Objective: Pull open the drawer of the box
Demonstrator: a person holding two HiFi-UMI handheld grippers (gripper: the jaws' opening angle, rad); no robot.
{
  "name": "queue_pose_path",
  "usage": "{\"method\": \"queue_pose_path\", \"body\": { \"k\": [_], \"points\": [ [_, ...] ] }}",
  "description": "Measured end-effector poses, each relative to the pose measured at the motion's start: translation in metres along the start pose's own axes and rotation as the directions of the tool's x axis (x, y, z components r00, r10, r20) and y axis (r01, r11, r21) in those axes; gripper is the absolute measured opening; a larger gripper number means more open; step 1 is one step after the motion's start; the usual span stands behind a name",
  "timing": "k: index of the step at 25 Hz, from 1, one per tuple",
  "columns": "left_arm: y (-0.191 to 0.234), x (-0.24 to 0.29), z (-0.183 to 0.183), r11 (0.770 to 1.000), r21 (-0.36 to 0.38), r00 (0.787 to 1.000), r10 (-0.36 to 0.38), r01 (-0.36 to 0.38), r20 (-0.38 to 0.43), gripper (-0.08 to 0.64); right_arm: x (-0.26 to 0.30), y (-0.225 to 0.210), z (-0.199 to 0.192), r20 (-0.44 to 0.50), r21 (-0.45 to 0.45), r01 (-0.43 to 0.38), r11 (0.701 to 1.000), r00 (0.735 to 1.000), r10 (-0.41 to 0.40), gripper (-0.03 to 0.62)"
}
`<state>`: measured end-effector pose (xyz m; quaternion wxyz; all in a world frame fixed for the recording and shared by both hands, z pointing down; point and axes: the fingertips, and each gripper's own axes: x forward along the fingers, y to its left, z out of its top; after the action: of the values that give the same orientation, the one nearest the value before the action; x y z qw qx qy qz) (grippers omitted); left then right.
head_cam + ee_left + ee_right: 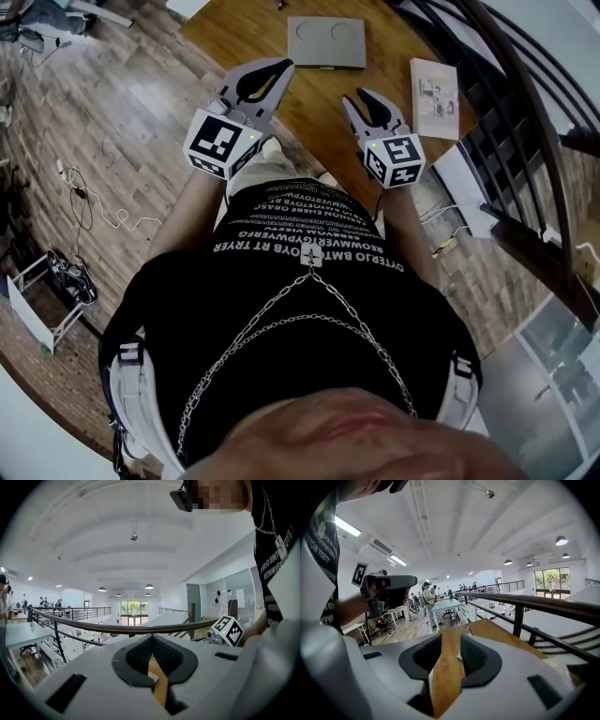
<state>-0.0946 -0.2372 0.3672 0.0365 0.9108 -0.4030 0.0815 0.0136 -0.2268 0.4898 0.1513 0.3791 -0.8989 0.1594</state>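
- Person in a black shirt [169,319] held one gripper in each hand, both out in front of the chest, over the near end of the wood surface [234,37].
- Left gripper [284,66]: fingers [136,657] were closed, tips together, nothing held. Only wood showed in the slot behind the tips.
- Right gripper [354,95]: fingers [477,656] stood apart and empty, with bare wood showing in the gap.
- Both grippers pointed toward the far side of the surface. Neither touched anything on it.
- Box [326,42]: flat, grey, two round recesses on top. It lay on the surface beyond both grippers, well apart from them. Couldn't tell the drawer's state from these views.
- Book [435,97]: pale, flat on the surface, right of the box and off to the right of the right gripper, not touching it.
- Dark railing [525,141] ran past the right side of the surface, with wood floor [112,122] to the left.
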Motion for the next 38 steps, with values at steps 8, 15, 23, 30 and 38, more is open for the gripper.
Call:
{"method": "queue_pose_path", "body": {
  "k": [8,15,23,30,38],
  "points": [
    [0.052,0.001,-0.016,1.000,-0.017,1.000,-0.001,0.001,-0.030,0.006,0.059,-0.014,-0.015,-0.066,0.028,0.026,0.999,0.998,-0.024,0.123],
    [0.085,0.005,-0.026,0.999,-0.044,0.999,-0.010,0.008,-0.044,0.006,0.105,-0.033,-0.053,-0.148,0.076,0.054,0.996,0.988,-0.042,0.127],
    [0.109,0.005,-0.033,0.997,-0.073,1.000,-0.010,0.008,-0.019,0.006,0.142,-0.054,-0.104,-0.228,0.159,0.116,0.981,0.970,-0.078,0.130],
    [0.115,0.005,-0.049,0.997,-0.079,0.999,-0.006,0.002,-0.048,0.006,0.173,-0.072,-0.138,-0.276,0.256,0.171,0.952,0.956,-0.097,0.143],
    [0.124,0.008,-0.063,0.995,-0.095,0.998,0.007,-0.013,-0.066,0.006,0.206,-0.097,-0.184,-0.372,0.270,0.238,0.933,0.919,-0.127,0.160]
  ]
}}
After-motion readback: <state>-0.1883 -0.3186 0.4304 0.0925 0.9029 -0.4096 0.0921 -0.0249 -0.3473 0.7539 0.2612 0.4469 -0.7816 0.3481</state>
